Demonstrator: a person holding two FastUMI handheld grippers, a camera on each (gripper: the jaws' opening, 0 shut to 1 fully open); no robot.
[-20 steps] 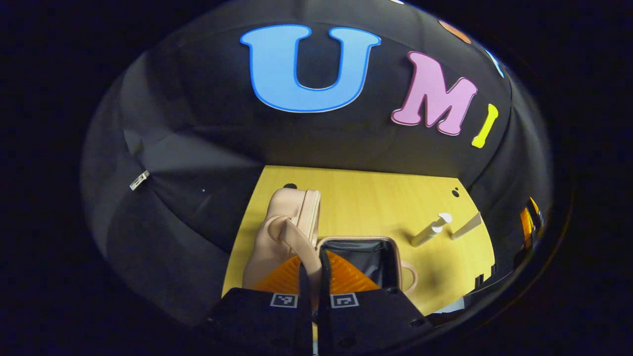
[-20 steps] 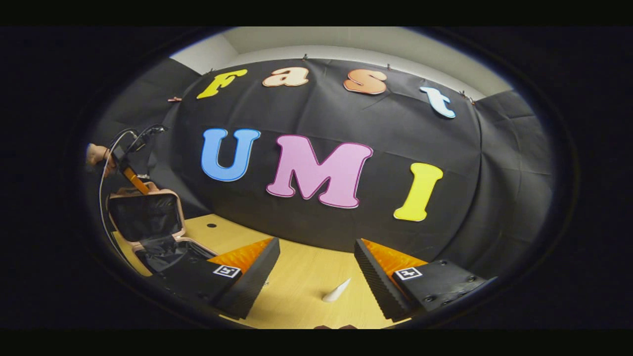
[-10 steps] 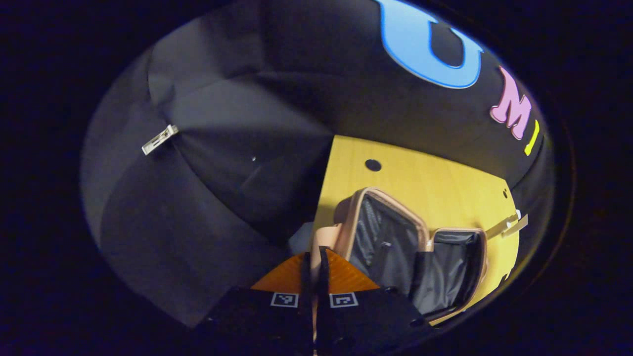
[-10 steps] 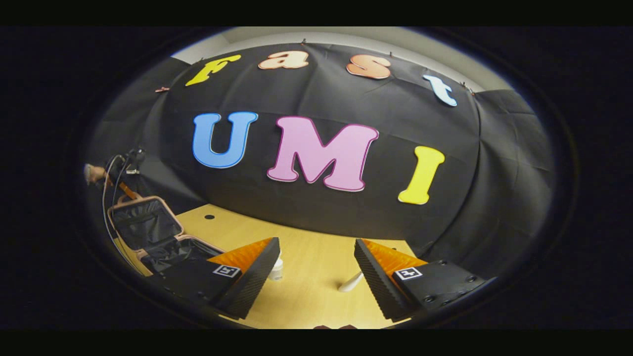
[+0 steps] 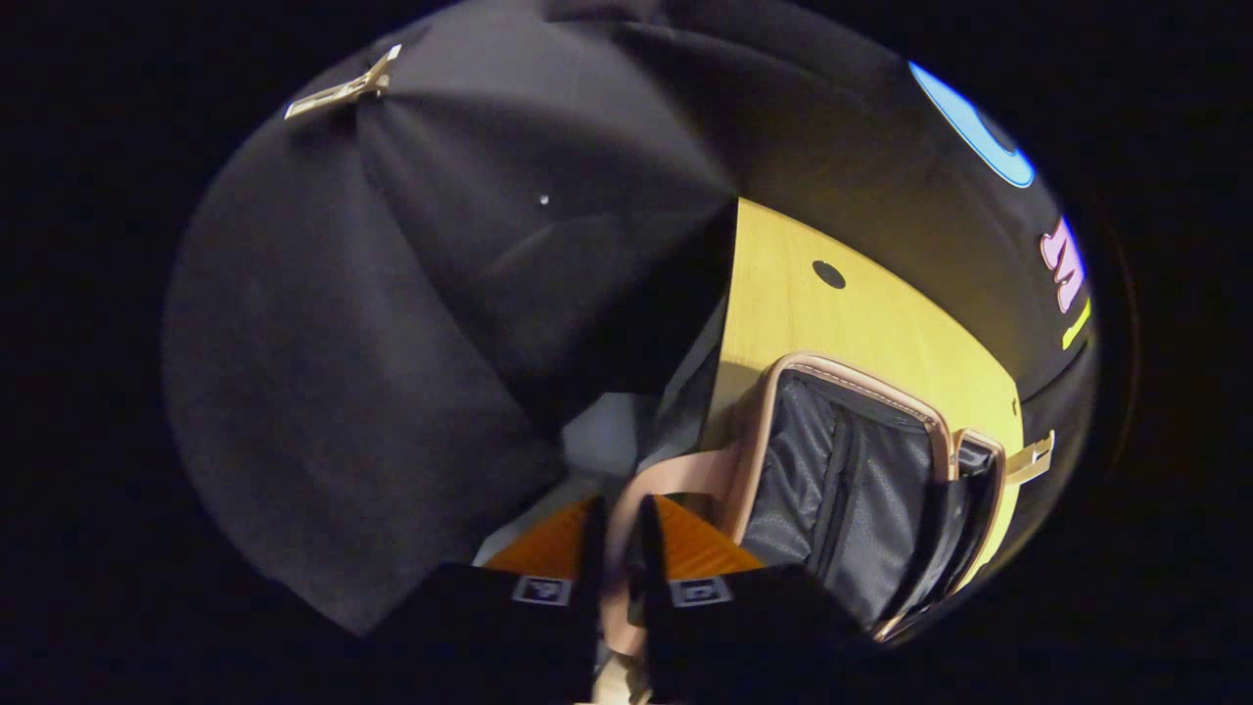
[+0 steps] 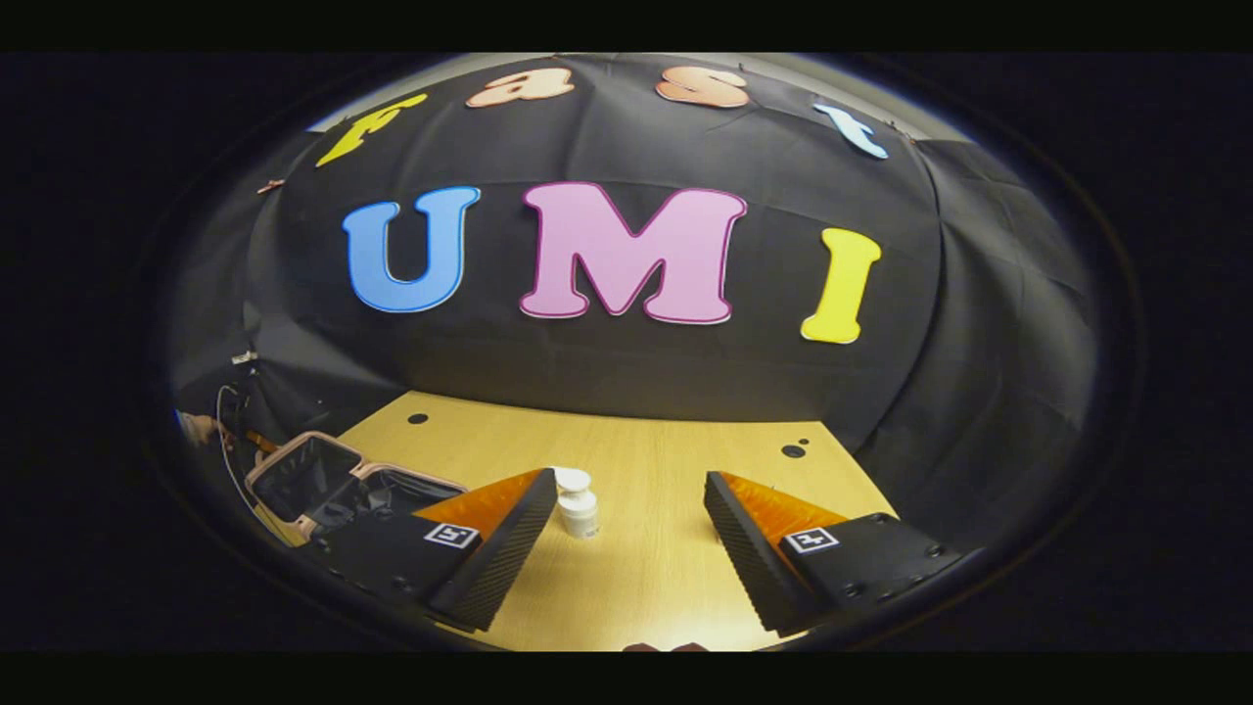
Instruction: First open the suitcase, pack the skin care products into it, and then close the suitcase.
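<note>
Left gripper view: the left gripper [image 5: 617, 548] has its two fingers nearly together, clamped on the pink handle strap [image 5: 654, 478] of the suitcase [image 5: 861, 490], which passes between them. The suitcase lies open on the wooden counter [image 5: 832, 323] at its left edge, with the dark fabric lining of both halves exposed and the pink rim around each half visible. A pale tube [image 5: 1033, 458] lies on the counter just beyond the far half of the suitcase. Right gripper view: the right gripper [image 6: 626, 524] hangs above the counter [image 6: 626, 460] with its fingers wide apart and nothing between them. A small white bottle [image 6: 576, 501] stands upright on the counter, near the middle, just beside the inner face of the gripper's left finger; contact cannot be determined. The open suitcase [image 6: 323, 475] sits at the counter's left edge, well apart from the bottle. A hand [image 6: 201, 428] and a cable show beside the suitcase at the far left.
</note>
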